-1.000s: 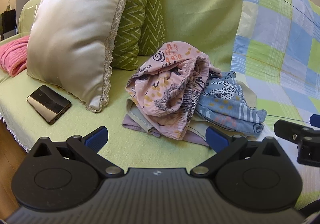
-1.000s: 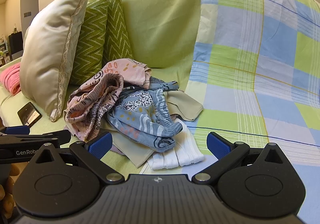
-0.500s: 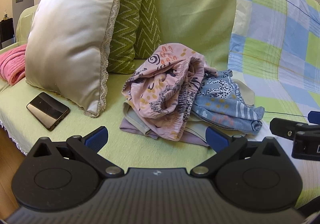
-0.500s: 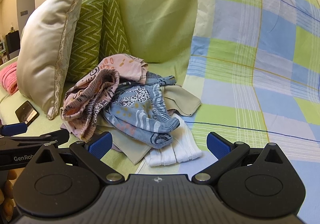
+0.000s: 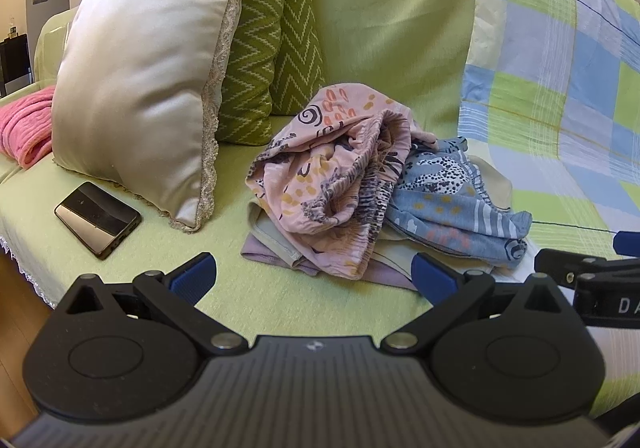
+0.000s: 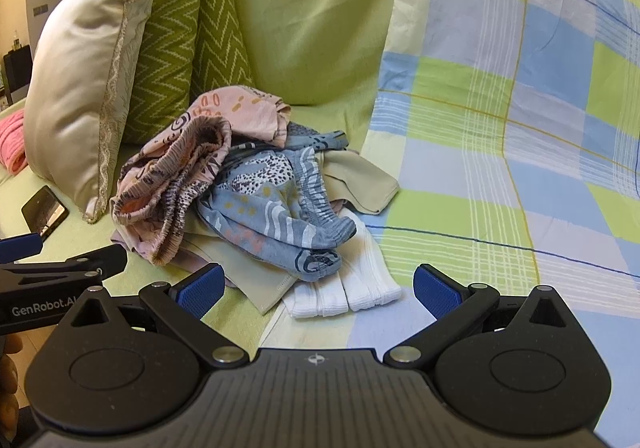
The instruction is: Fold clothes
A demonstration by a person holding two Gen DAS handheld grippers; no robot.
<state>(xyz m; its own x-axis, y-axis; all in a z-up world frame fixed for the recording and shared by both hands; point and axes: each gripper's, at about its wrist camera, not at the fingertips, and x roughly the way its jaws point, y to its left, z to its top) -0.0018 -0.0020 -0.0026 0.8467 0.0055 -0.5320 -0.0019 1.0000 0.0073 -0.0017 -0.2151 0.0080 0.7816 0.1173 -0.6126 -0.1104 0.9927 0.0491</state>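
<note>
Soft warm indoor light, sharp centre, fisheye-bent, darkened corners.

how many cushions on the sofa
3: a cream satin cushion with lace trim at the left, and two green zigzag cushions leaning side by side behind it, against the sofa back. More may be hidden behind.

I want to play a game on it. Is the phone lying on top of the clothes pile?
No, the phone lies on the green sofa cover, beside the cream pillow.
</note>
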